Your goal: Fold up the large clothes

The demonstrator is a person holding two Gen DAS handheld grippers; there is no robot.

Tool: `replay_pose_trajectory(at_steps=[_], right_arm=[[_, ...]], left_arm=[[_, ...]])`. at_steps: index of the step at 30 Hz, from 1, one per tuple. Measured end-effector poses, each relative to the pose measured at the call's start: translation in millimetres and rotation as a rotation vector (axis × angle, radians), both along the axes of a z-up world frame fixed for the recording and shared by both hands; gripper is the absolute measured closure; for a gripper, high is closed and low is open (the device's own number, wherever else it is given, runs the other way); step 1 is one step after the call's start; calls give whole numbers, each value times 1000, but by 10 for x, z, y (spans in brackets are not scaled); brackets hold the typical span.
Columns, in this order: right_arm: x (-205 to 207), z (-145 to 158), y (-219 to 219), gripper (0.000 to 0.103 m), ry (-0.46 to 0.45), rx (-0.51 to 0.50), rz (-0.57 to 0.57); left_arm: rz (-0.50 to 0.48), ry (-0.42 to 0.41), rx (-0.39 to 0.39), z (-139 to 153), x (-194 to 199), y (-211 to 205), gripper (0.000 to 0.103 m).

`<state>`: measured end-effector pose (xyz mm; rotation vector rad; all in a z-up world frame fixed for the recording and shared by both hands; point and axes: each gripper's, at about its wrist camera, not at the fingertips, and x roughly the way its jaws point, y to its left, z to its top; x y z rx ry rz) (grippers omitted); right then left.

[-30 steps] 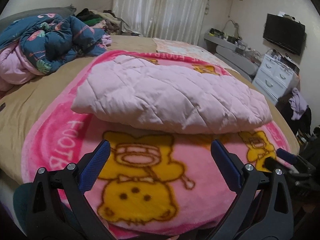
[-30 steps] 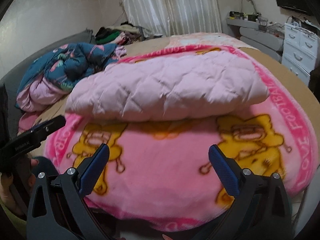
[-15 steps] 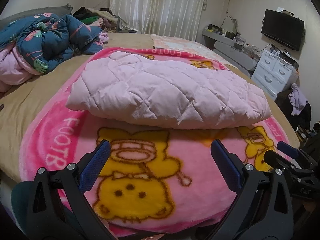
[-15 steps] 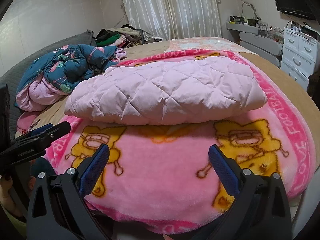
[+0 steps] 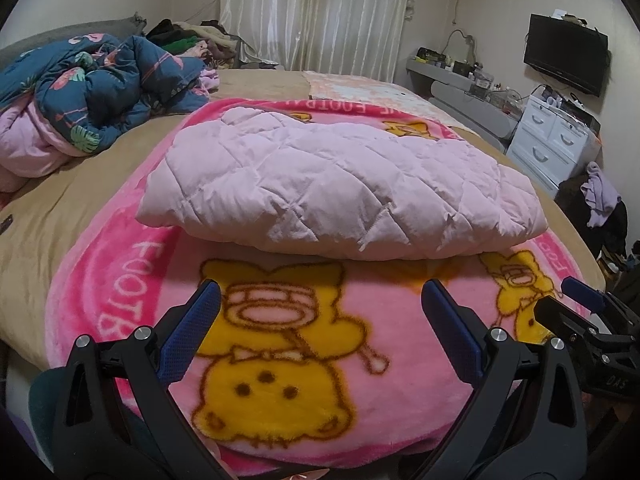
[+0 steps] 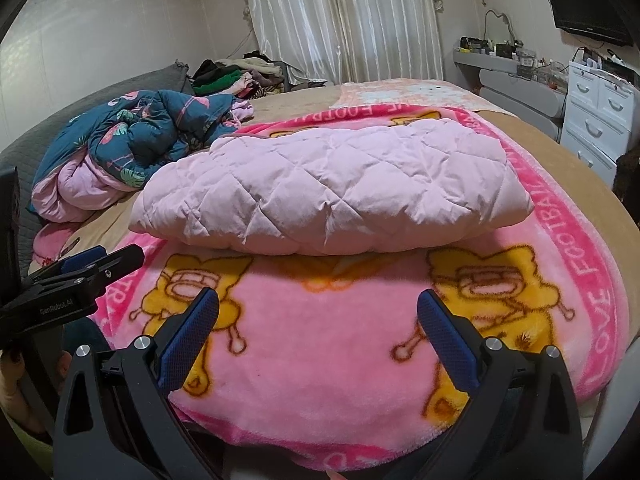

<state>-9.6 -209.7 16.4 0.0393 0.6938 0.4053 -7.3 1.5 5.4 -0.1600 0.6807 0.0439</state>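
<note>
A pale pink quilted garment [image 5: 340, 188] [image 6: 332, 188] lies folded into a thick rectangle on a pink cartoon blanket [image 5: 280, 340] [image 6: 320, 352] spread over the bed. My left gripper [image 5: 320, 312] hangs open over the blanket's near edge, short of the garment, with nothing between its blue pads. My right gripper [image 6: 318, 316] is open too, at the same near edge and also empty. The right gripper's tip [image 5: 580, 312] shows at the right of the left wrist view. The left gripper [image 6: 76, 276] shows at the left of the right wrist view.
A crumpled dark blue floral duvet [image 5: 92, 96] [image 6: 132, 140] sits on the bed's left side, with a heap of clothes [image 6: 236, 74] behind it. White drawers [image 5: 556, 136] and a wall television [image 5: 564, 56] stand at the right. A curtain [image 5: 316, 12] hangs at the back.
Both grippers have drawn back and risen a little from the bed, so the folded garment looks farther off. Both stay open and the garment has not moved.
</note>
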Motion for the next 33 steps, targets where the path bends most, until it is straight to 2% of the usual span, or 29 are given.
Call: replay_pose_trajectory(at_steps=[33], right_arm=[[6, 4, 23, 4, -7, -4, 7]], left_arm=[[29, -1, 16, 33, -15, 29, 9]])
